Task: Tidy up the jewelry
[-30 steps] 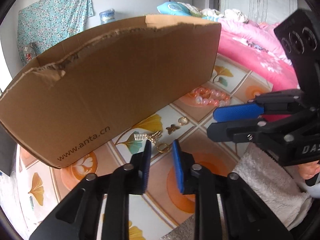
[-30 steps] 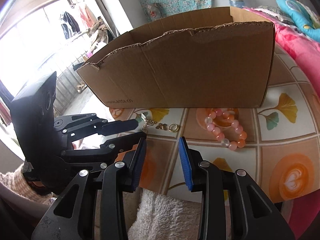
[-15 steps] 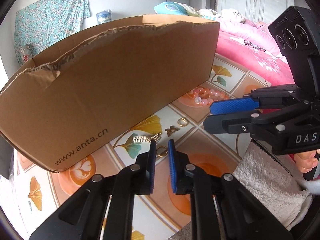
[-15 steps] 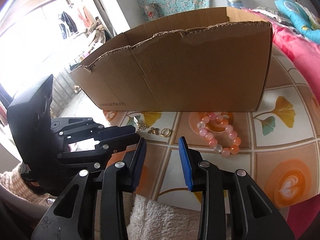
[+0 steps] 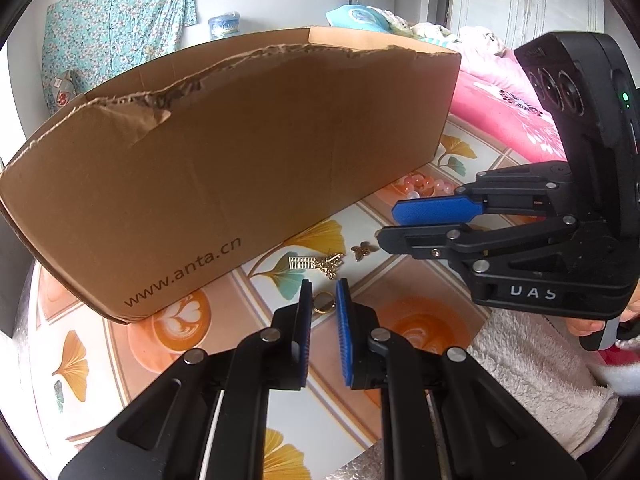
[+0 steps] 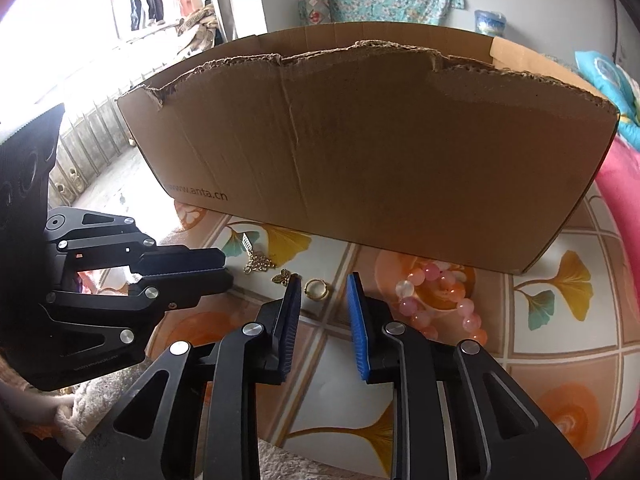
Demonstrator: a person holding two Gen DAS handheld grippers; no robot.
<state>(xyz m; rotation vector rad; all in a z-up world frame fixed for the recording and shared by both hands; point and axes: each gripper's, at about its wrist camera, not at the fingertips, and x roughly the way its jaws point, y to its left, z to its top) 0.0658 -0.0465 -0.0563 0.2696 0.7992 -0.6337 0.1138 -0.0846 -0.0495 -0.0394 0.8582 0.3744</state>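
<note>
Jewelry all lies loose on the bench (image 6: 568,364), none of it visibly in the cardboard box (image 5: 248,152) — I can't see the inside from either view, so anything stored there is unknown.

Inventory along the box's front wall:
- gold ring (image 5: 323,302), sitting framed between my left tongs (image 5: 322,294) tips. Left view shows it in the gap; I can't tell whether the pads touch it.
- second gold ring (image 6: 316,290), ahead of my right tongs (image 6: 322,286), in line with their gap but past the tips, not gripped.
- butterfly charm (image 5: 363,250), just beside that ring.
- gold chain with a comb-like piece (image 5: 316,263), near the box's base.
- pink bead bracelet (image 6: 442,300), to the right, partly against the box's lower edge.

Tongs state: left narrowed to a slim gap around its ring, not pressed together. Right spread wide, holding nothing.

Progress, my read: early. No piece is lifted, and all five visible ones need moving. Step in hand looks like the first ring pick with the left.

Risk: ring is thin and flat on the tile-print cover, so the pads could slide over it or flick it away. Chain is bunched and may snag the comb piece when lifted.
</note>
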